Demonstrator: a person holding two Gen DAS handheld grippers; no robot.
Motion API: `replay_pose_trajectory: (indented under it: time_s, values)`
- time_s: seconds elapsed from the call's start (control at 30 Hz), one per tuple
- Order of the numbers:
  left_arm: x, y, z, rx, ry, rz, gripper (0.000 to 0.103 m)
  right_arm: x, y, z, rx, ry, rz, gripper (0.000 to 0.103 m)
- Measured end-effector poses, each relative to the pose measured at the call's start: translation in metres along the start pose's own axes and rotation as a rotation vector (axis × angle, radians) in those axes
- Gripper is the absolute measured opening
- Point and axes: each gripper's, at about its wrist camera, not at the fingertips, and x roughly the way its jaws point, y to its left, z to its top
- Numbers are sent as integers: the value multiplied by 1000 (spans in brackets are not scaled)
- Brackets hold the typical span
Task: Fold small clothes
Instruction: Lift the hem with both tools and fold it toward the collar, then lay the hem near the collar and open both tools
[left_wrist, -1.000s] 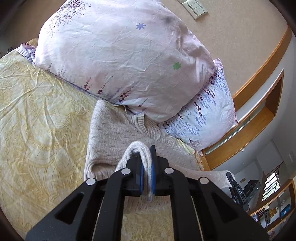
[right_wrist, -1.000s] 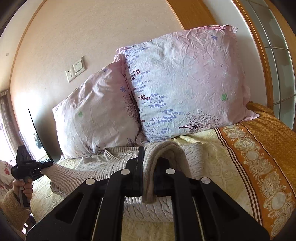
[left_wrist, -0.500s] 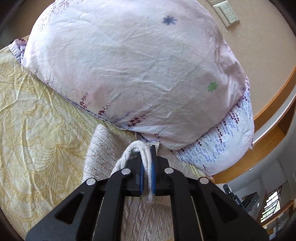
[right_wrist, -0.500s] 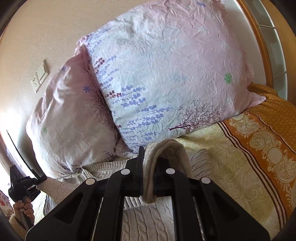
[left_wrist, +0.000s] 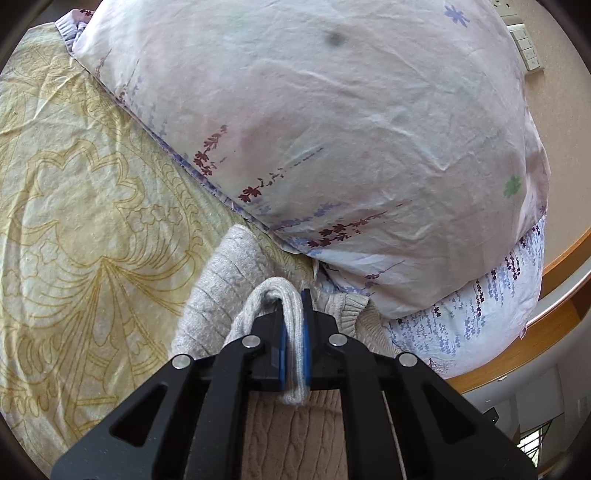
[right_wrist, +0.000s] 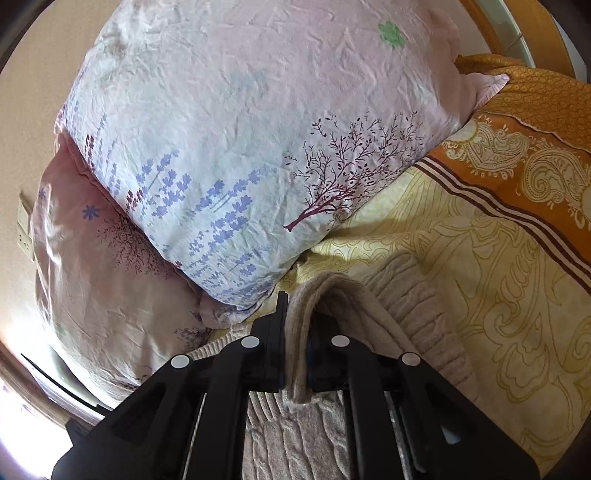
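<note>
My left gripper (left_wrist: 293, 328) points forward and slightly down over the bed, its blue-padded jaws pressed together on a doubled fold of the beige knit sweater (left_wrist: 221, 295), which loops up over the fingertips and hangs out below them as a thick rolled edge. My right gripper (right_wrist: 295, 332) sits in much the same pose, jaws clamped on another fold of the same sweater (right_wrist: 413, 306), the wool bulging up between the black fingers (right_wrist: 275, 332) like a soft arch. Under both tools the garment lies on the bed: cable-knit panels close below the jaws, ribbed bands further out, one ribbed edge curving off to the left in the left view and another running right in the right view. The knit looks thick, fuzzy and limp. Beyond it spreads the yellow bedspread (left_wrist: 92, 221), thin, creased cloth with a printed floral scroll pattern, and in the right view it carries an orange paisley border (right_wrist: 517, 162) with dark stripes. Just past the sweater, touching its far edge, two plump pillows lean together: a pink floral pillow (left_wrist: 332, 129) with crumpled cotton, and a paler lavender-print pillow (right_wrist: 258, 140) partly overlapping it. Behind them stands a beige textured wall (left_wrist: 554, 110) with a switch plate (left_wrist: 526, 55) and a wooden headboard rail (left_wrist: 561, 258).
</note>
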Motion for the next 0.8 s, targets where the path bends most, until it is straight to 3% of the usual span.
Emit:
replay_pose_trajectory:
  time_s: [0.23, 0.33, 0.4, 0.43, 0.47, 0.5, 0.7, 0.8]
  values:
    - [9, 15, 5, -77, 22, -53, 9, 16, -20, 10, 120, 55, 95, 11]
    - [8, 13, 4, -51, 14, -81, 24, 15, -18, 11, 140, 60, 178, 44]
    - [5, 6, 3, -28, -3, -123, 51, 10, -12, 10, 124, 43, 234, 70]
    - [3, 1, 2, -12, -14, -132, 58, 9, -6, 10, 98, 37, 242, 74]
    - [-1, -2, 0, 9, -30, -127, 68, 8, -2, 9, 72, 34, 234, 77]
    - [-3, -5, -1, 29, -44, -119, 71, 8, 2, 7, 44, 35, 216, 77]
    - [0, -1, -2, 10, -33, -129, 71, 14, 0, 6, 44, 39, 193, 77]
    - [-1, 2, -2, 7, -22, -135, 72, 0, -1, 10, 14, -4, 118, 77]
